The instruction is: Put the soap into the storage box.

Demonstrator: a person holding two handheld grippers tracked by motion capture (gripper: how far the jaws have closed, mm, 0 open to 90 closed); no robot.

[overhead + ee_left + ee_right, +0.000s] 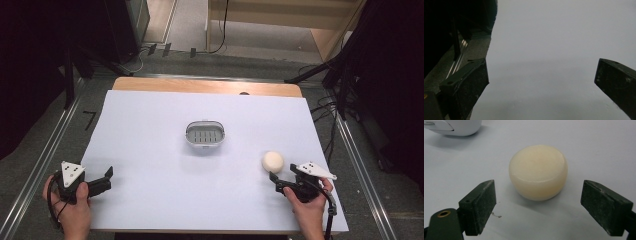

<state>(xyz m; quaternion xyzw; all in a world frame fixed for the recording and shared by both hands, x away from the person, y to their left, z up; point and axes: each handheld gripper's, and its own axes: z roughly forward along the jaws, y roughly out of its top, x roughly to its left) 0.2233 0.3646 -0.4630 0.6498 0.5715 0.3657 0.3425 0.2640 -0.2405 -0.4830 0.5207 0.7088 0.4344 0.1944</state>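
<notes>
A round cream soap bar (272, 161) lies on the white sheet, right of centre. My right gripper (283, 173) sits just behind it, open; in the right gripper view the soap bar (538, 171) lies just beyond the two spread jaws of the gripper (538, 195), touching neither. An oval white soap dish (205, 134) with a slatted grey inside stands at the middle of the table, and its rim (454, 127) shows at the top left of the right gripper view. My left gripper (106, 177) rests open at the sheet's front left with nothing between its fingers (467, 85).
The white sheet (150, 150) covers most of the wooden table (205, 86). Its left edge (489, 50) runs beside a grey floor and a metal rail (45, 155). Dark stands and cables (340, 80) flank the table at both sides.
</notes>
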